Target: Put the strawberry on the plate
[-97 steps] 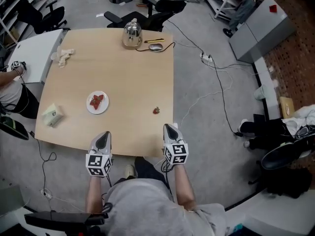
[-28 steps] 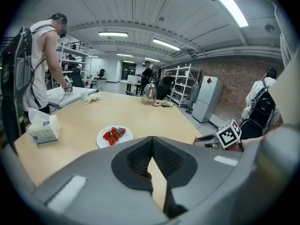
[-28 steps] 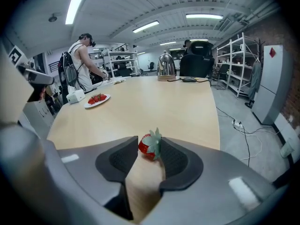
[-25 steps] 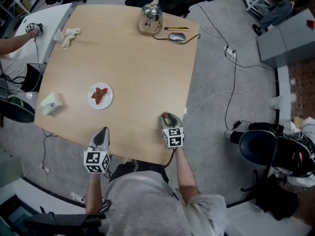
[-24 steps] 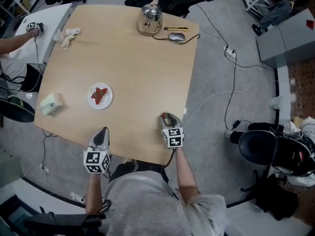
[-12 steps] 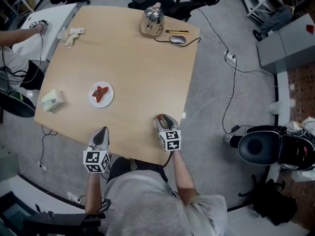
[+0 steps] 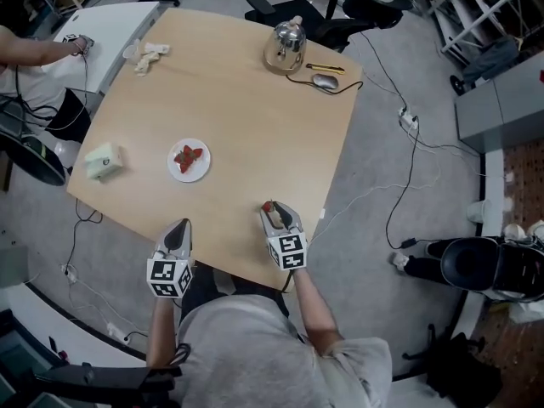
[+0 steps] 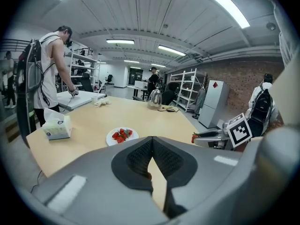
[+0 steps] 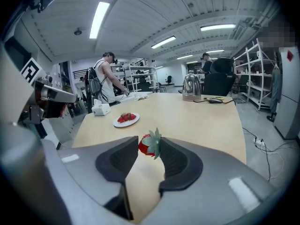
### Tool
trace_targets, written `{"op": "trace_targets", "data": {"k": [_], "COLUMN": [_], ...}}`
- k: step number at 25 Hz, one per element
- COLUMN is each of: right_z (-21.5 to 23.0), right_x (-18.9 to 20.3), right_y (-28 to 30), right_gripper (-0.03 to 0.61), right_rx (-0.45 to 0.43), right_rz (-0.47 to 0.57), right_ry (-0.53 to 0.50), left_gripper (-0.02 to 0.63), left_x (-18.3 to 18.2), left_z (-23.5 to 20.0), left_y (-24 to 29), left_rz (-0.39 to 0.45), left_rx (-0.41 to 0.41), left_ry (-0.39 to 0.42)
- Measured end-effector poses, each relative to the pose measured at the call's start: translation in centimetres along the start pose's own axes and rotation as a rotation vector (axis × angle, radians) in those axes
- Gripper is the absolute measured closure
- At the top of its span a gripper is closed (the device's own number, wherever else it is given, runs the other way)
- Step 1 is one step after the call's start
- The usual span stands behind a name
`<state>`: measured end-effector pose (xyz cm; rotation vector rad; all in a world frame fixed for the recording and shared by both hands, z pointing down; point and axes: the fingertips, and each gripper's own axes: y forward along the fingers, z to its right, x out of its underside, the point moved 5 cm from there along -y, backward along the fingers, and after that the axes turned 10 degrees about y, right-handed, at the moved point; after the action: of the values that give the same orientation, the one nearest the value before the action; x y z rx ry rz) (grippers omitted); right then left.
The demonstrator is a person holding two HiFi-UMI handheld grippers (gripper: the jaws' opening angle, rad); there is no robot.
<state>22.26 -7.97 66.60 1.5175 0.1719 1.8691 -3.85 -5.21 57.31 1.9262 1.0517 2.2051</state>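
A red strawberry (image 9: pixel 148 145) with green leaves is pinched between the pads of my right gripper (image 9: pixel 149 144), which is shut on it. In the head view that gripper (image 7: pixel 272 211) hovers over the table's near edge with the strawberry (image 7: pixel 268 206) at its tips. A white plate (image 7: pixel 176 170) holding several strawberries (image 7: pixel 189 155) lies to the left and farther in. My left gripper (image 7: pixel 180 230) hangs at the near edge, shut with nothing in it; its own view shows the plate (image 8: pixel 112 139) ahead.
On the wooden table (image 7: pixel 255 126) are a tissue box (image 7: pixel 102 160) at the left, a steel kettle (image 7: pixel 285 48), a mouse (image 7: pixel 325 82) and a crumpled cloth (image 7: pixel 151 56) at the far side. Chairs and floor cables surround it. A person stands at the left desk.
The strawberry lay loose on the table earlier; now it sits in my right gripper, which has shifted slightly left. The left gripper has stayed at the near edge.
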Motion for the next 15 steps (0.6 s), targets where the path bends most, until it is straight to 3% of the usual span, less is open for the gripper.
{"op": "trace_targets", "data": {"k": [7,15], "right_z": [-3.3,-7.1], "right_x": [-1.3,-3.3], "right_y": [1.2,3.9], "right_gripper": [0.426,0.426], "right_rx": [-0.042,-0.034], "right_rz": [0.024,0.046], "right_ry": [-0.023,-0.025], "left_gripper": [0.595,0.595], "left_x": [0.4,1.0], "left_z": [-2.7,-7.1], "left_y": [-1.0,-1.1], "left_rz": [0.011,0.021], "left_rx": [-0.031,-0.009], "left_ry": [-0.021,-0.028]}}
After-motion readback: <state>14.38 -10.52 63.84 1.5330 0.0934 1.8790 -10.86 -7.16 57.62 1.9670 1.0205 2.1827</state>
